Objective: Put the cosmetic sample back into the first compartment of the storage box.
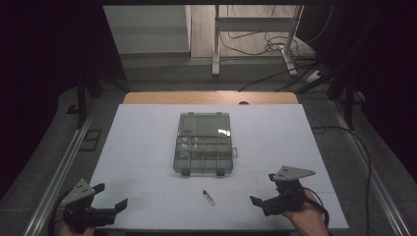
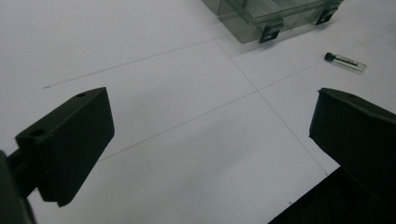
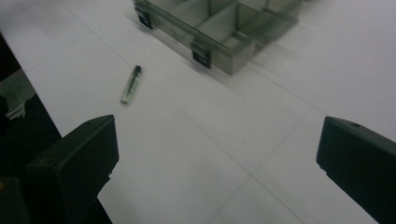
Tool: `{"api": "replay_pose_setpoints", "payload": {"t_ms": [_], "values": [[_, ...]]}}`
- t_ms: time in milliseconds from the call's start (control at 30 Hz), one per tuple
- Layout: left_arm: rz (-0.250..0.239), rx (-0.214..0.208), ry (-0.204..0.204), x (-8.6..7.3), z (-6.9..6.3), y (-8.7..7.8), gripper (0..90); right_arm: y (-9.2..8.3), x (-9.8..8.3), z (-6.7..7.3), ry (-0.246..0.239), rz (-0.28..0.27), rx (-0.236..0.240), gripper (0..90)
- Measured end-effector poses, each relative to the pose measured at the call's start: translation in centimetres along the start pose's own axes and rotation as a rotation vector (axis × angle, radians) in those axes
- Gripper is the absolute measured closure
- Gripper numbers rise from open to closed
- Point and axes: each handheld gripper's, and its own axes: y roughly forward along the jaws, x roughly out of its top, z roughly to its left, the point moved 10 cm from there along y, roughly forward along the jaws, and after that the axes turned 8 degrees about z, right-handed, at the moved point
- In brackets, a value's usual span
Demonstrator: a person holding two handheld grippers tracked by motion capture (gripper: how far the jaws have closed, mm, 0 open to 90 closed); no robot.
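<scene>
While hovering over the white table point(image 1: 147, 147), left gripper point(image 1: 109, 196) near-left, right gripper point(image 1: 262, 189) near-right, both with jaws wide, holding nothing; small vial point(image 1: 209, 197) flat between them, just before the open clear compartment box point(image 1: 203, 143)

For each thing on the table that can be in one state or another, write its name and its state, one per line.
compartment box: open, lid laid back flat
vial: capped, lying on its side in front of the box
left gripper: open, empty
right gripper: open, empty
</scene>
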Motion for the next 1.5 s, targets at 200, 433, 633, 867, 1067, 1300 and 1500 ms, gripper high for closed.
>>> {"api": "replay_pose_setpoints", "payload": {"t_ms": [200, 433, 633, 867, 1067, 1300, 1500], "values": [[-0.003, -0.005, -0.001, 0.0, 0.0, 0.0, 0.6, 1.3, 1.6, 1.4, -0.063, 0.008, 0.015, 0.0], [-0.004, -0.006, -0.002, 0.0, 0.0, 0.0, 0.6, 2.7, 2.1, 1.9, -0.081, 0.036, 0.042, 0.0], [-0.002, -0.003, -0.003, 0.0, 0.0, 0.0, 0.6, 3.6, 2.5, 2.4, -0.087, 0.059, 0.059, 0.0], [-0.002, -0.004, -0.006, 0.0, 0.0, 0.0, 0.7, 5.1, 2.7, 3.1, -0.09, 0.095, 0.083, 0.0], [-0.002, -0.006, -0.004, 0.0, 0.0, 0.0, 0.7, 6.0, 2.7, 3.6, -0.086, 0.168, 0.088, 0.0], [-0.002, -0.006, -0.002, 0.0, 0.0, 0.0, 0.7, 7.0, 2.8, 4.2, -0.096, 0.228, 0.083, 0.0], [-0.005, -0.009, -0.004, 0.0, 0.0, -0.1, 0.7, 8.1, 3.5, 4.8, -0.113, 0.25, 0.082, 0.0]]}}
